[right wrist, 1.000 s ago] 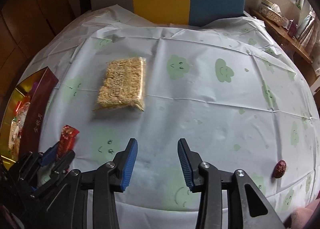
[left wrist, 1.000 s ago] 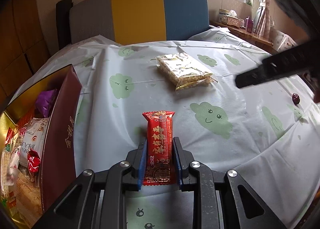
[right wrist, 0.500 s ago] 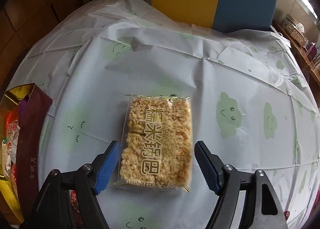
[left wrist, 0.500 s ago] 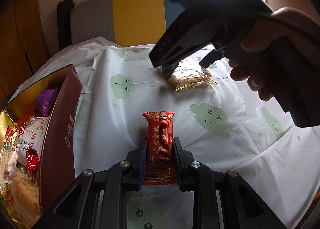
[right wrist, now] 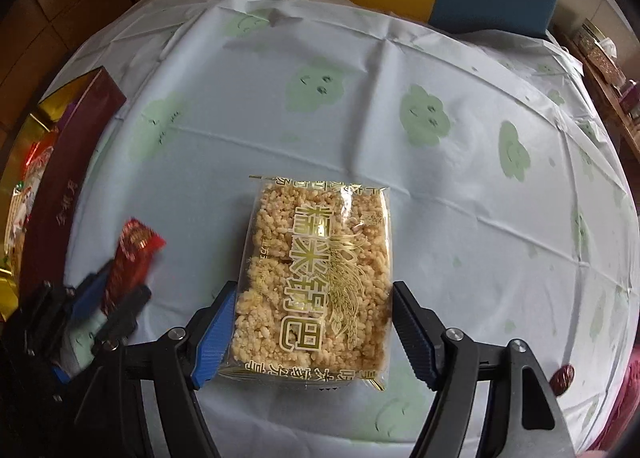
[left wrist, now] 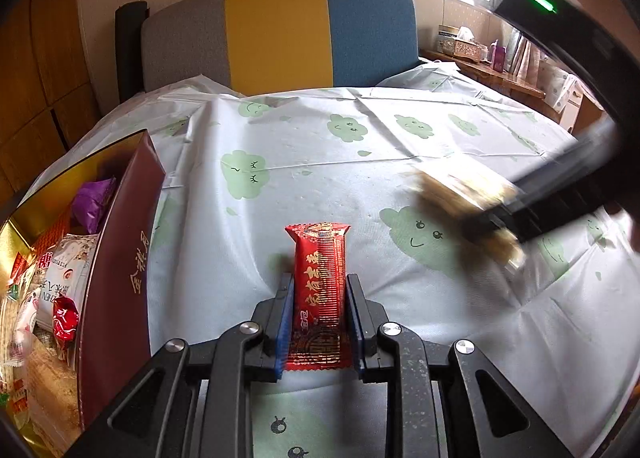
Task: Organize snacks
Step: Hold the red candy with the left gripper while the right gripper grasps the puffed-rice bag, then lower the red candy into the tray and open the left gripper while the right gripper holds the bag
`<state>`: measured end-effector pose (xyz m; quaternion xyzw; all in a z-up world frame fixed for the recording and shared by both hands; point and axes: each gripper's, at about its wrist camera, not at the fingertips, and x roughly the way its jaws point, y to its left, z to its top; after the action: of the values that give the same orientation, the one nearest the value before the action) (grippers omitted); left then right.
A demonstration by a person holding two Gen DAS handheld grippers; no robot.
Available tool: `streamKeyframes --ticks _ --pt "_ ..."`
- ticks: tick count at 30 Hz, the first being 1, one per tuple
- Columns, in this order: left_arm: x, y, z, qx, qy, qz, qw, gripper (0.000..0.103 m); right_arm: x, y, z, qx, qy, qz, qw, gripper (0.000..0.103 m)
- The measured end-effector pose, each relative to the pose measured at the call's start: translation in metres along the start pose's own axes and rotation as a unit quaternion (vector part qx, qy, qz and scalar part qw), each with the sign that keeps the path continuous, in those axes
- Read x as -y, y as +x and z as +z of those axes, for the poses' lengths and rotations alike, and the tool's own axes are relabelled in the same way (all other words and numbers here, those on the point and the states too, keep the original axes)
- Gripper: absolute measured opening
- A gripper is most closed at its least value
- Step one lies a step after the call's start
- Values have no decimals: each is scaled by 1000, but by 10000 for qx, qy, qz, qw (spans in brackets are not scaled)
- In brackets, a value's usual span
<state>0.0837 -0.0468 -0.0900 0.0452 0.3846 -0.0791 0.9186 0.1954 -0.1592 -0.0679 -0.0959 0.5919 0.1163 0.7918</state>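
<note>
A red snack bar (left wrist: 320,254) sticks up between the blue pads of my left gripper (left wrist: 320,279), which is shut on it just above the cloud-print tablecloth (left wrist: 304,146). In the right wrist view the same left gripper (right wrist: 122,282) and bar (right wrist: 134,252) sit at the lower left. A clear pack of puffed-rice cakes (right wrist: 316,258) lies lengthwise between the jaws of my right gripper (right wrist: 314,292). These jaws are closing on its long sides, and the pack travels with them. In the left wrist view the pack (left wrist: 452,186) is blurred at the right.
An open gift box (left wrist: 120,258) with maroon walls and gold lining holds several wrapped snacks at the table's left edge (right wrist: 68,178). A small dark-red candy (right wrist: 562,376) lies near the right edge. A grey, yellow and blue chair back (left wrist: 276,30) stands behind the table.
The right gripper swung over the rice-cake pack, opened wide around it, then carried it toward the near right. The left gripper and its red bar stayed put.
</note>
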Motion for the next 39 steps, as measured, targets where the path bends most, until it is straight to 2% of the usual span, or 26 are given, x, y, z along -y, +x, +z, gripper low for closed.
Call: streamKeyframes --ticks 4,7,12,21,28,33,39 --pt "1 0 1 -5 58 62 10000 25 17 1 -33 10 191 -140 9997 76" --pt "3 0 1 -9 88 103 9999 25 21 -1 -39 76 318 -207 9993 76" --pt "3 0 2 -33 92 122 9999 25 14 5 -35 26 430 -159 9989 78" --pt "6 0 3 -96 120 201 9997 25 26 8 -28 -15 602 44 9982 80" --pt "6 -3 4 -247 99 250 9993 24 30 13 -18 -22 570 -1 9984 80" --pt "4 -7 4 -372 23 153 9992 23 24 17 -22 -23 581 -8 9983 80" --pt "4 -21 2 -461 -67 -167 9988 23 27 17 -23 -28 674 107 9977 83"
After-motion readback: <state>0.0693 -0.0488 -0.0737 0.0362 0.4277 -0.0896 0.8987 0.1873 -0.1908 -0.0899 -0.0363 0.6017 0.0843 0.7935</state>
